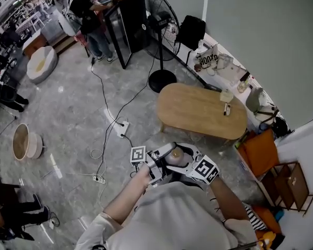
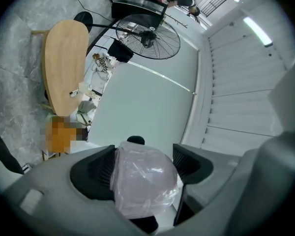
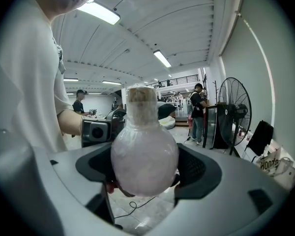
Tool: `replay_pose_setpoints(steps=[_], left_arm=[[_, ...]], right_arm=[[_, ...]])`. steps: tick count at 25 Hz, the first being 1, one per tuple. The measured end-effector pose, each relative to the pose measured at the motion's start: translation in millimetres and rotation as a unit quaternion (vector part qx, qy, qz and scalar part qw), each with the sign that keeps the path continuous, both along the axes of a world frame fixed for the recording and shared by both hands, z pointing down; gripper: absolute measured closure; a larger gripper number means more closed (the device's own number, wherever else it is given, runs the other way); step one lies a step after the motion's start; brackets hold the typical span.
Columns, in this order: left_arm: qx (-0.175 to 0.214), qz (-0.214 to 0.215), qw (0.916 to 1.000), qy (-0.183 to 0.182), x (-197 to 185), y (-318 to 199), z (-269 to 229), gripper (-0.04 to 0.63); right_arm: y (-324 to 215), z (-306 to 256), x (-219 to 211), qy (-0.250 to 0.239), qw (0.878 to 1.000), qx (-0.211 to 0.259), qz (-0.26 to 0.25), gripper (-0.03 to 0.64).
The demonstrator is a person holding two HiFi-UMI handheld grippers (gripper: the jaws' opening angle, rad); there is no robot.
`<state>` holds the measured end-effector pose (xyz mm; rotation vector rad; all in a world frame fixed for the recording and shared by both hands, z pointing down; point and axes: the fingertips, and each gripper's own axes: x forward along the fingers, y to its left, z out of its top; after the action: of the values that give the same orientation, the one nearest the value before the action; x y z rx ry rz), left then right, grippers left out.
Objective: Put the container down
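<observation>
While we hold both tools close against our chest, the container [image 1: 178, 154] hangs in the air between them, well above the floor and not yet over any surface. Our left gripper [image 2: 145, 168] is clamped on its rounded belly, pads pressing either flank, and our right gripper [image 3: 144, 167] is closed on the same bulb from the opposite side, with the cork-coloured neck [image 3: 140, 98] rising at twelve o'clock. We judge the container light and thin-walled. Its cloudy pinkish skin looks smooth and perhaps film-wrapped, so it is likely to slip and could crack if squeezed or dropped. The widest part of the belly seems the safest place to grip, since the pads seat there without sliding toward the neck. A gentle, upright lowering would suit it. Farther out on the head view, a power strip [image 1: 120, 125] and its cables lie on the grey floor at ten o'clock from our hands. The oval wooden table [image 1: 195, 108] stands at one o'clock, the likeliest landing spot. Beyond it, a standing fan [image 1: 155, 22] rises at twelve o'clock.
</observation>
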<state>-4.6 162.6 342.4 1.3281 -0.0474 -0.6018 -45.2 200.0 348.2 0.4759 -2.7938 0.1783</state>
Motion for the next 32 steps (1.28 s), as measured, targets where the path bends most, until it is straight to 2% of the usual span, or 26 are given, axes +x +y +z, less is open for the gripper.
replay_pose_setpoints(steps=[9,17,25,32], left_arm=[[0.015,-0.033,0.9993,-0.009,40,-88,-7,0.222],[0.005,-0.060,0.9982,-0.010,54,-144,4,0.224],[-0.014,-0.068,0.9973,-0.022,45,-193,37,0.224],[-0.034,-0.053,0.9980,-0.008,15,-243,81,0.224]], right_arm=[[-88,-7,44,-0.012,0.999,0.031,-0.003,0.232],[-142,-1,62,-0.026,0.999,0.021,-0.008,0.232],[-191,32,54,-0.019,1.000,-0.010,-0.008,0.232],[-243,74,24,-0.005,0.999,-0.033,0.017,0.232]])
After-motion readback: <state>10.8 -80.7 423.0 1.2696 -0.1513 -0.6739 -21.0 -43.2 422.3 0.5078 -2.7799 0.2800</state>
